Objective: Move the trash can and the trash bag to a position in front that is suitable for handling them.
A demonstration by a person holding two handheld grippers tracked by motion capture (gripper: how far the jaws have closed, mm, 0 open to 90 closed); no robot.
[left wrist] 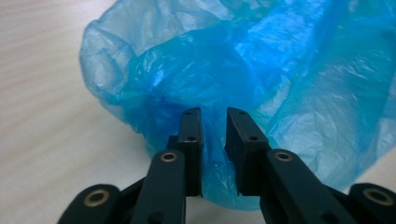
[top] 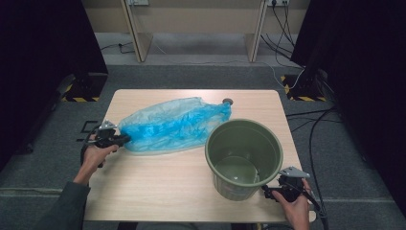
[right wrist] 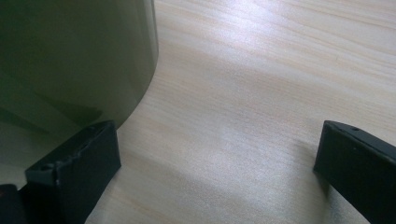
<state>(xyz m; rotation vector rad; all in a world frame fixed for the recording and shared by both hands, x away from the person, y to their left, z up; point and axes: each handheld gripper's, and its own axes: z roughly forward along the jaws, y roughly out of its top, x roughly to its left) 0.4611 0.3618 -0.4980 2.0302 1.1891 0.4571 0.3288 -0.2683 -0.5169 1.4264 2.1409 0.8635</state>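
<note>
A crumpled blue plastic bag [top: 174,124] lies across the far left of the wooden table [top: 158,191]. My left gripper [top: 125,139] is at the bag's left end. In the left gripper view a fold of the bag [left wrist: 280,70] sits in the narrow gap between the jaws of the left gripper [left wrist: 215,112], and the pads stand just clear of it. An olive green bucket [top: 210,143] stands upright and empty at the right. My right gripper [top: 265,191] rests low at its near right foot. In the right gripper view the right gripper [right wrist: 215,126] gapes wide over bare wood, with the bucket wall [right wrist: 70,56] just outside its left jaw.
A small dark round object [top: 228,101] lies at the table's far edge behind the bag. Cables [top: 311,143] trail over the grey floor right of the table. Bare wood spreads between the bag and the near edge.
</note>
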